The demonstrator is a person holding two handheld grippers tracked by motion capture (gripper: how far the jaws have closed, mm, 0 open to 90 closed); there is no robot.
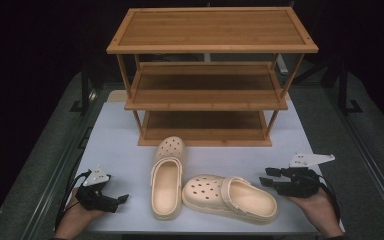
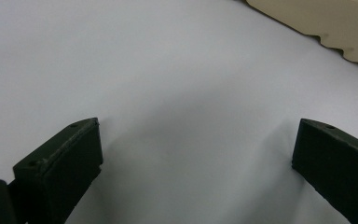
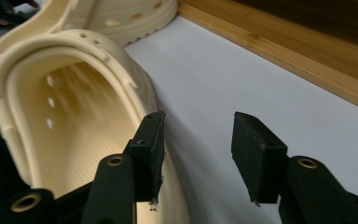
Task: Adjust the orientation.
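Note:
Two cream clogs lie on the white table (image 1: 115, 145). One clog (image 1: 167, 180) points toward the rack; the other clog (image 1: 230, 196) lies crosswise with its toe against the first. My right gripper (image 1: 265, 177) hovers just right of the crosswise clog's heel, open. In the right gripper view my right gripper (image 3: 200, 154) has bare table between its fingers, and that clog's heel rim (image 3: 74, 107) lies beside one jaw. My left gripper (image 1: 122, 198) rests at the table's front left, left of the clogs. In the left gripper view my left gripper (image 2: 196, 149) is wide open over bare table, with a clog sole (image 2: 326, 18) ahead.
A three-tier bamboo shoe rack (image 1: 210, 75) stands at the back of the table, its bottom rail (image 3: 284, 51) close beyond the clogs. Dark floor and table rails flank both sides. White tabletop lies open to the left and right of the clogs.

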